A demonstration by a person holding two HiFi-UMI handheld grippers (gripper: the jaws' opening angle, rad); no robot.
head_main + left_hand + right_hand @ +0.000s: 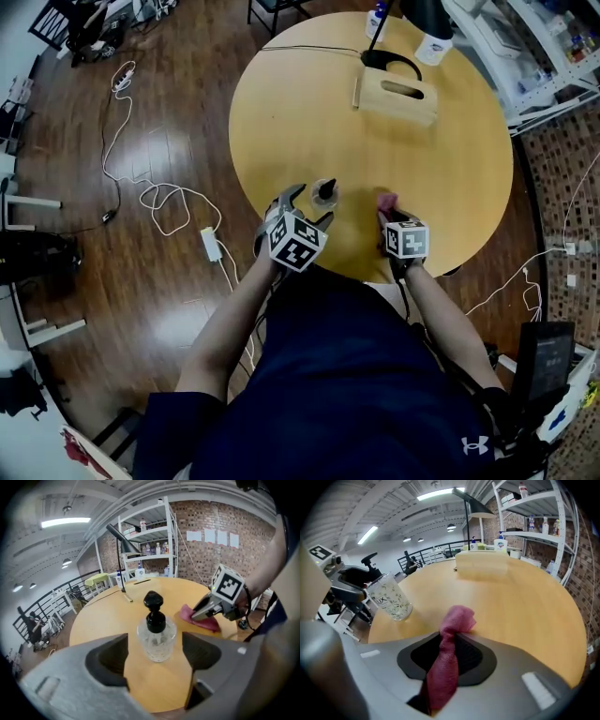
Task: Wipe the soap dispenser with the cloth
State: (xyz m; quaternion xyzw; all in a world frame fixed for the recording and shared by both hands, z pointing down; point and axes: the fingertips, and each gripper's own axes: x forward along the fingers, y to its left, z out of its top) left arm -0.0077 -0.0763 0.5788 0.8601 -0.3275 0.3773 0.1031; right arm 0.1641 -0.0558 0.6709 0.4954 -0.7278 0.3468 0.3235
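Observation:
A clear glass soap dispenser (pixel 325 194) with a black pump stands upright near the front edge of the round wooden table (pixel 309 122). My left gripper (pixel 309 206) is open, its jaws spread on either side of the dispenser (pixel 157 637) without touching it. A pink cloth (pixel 386 200) lies to the right of the dispenser. My right gripper (pixel 390 217) is shut on the cloth (pixel 454 620), which runs pinched between the jaws with its bunched end on the table. From the right gripper view the dispenser (pixel 389 599) sits at the left, beside the left gripper (pixel 351 585).
A wooden tissue box (pixel 398 97), a black desk lamp base (pixel 389 61) and a white bottle (pixel 434 47) stand at the table's far side. White cables (pixel 159 202) and a power strip (pixel 211 246) lie on the floor to the left. Shelving (pixel 534 56) stands at right.

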